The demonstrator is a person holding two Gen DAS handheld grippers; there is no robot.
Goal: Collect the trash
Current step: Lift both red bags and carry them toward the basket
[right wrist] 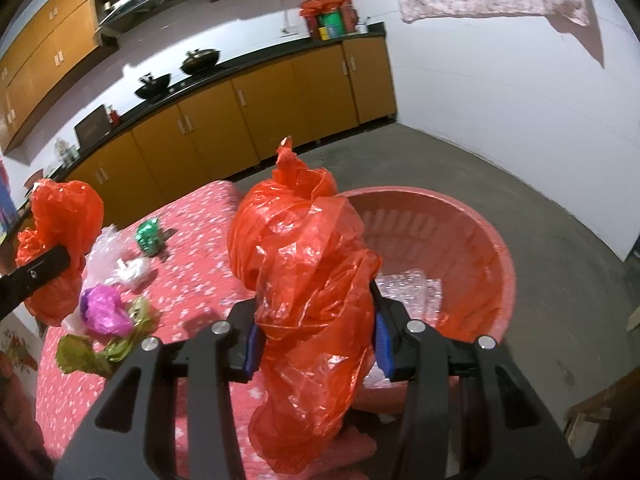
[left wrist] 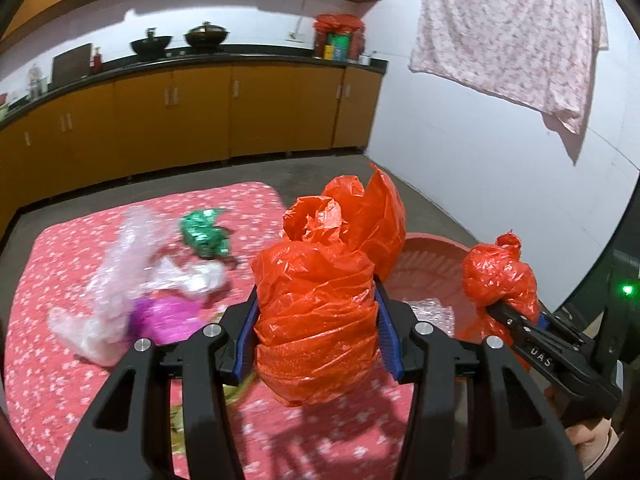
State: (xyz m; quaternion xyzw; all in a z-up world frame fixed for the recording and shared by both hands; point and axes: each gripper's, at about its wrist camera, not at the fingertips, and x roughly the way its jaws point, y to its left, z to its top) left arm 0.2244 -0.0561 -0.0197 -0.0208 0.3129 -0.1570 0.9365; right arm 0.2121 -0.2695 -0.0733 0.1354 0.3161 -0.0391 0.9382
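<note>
The surface (left wrist: 60, 380), under a red cloth with small white flowers, carries the loose trash, and every place here is given from it; the red plastic basin (right wrist: 472, 232) stands just beside its right edge on the concrete floor (right wrist: 520, 168), with clear crinkled plastic (right wrist: 412, 288) lying in its bottom; the left tool (left wrist: 316, 320) is clamped on a large crumpled orange plastic bag (left wrist: 320, 280), held up above the near right part of the surface, blue pads pressing into both sides of it; the right tool (right wrist: 316, 328) grips a second orange plastic bag (right wrist: 304, 264) the same way, raised over the surface's right edge next to the basin; toward the left of the surface lie a heap of clear plastic film (left wrist: 116, 276), a magenta bag (right wrist: 102, 308), an olive-green wrapper (right wrist: 92, 352) and a white crumpled scrap (right wrist: 130, 270); farther back on it sits a green foil wrapper (left wrist: 204, 232).
</note>
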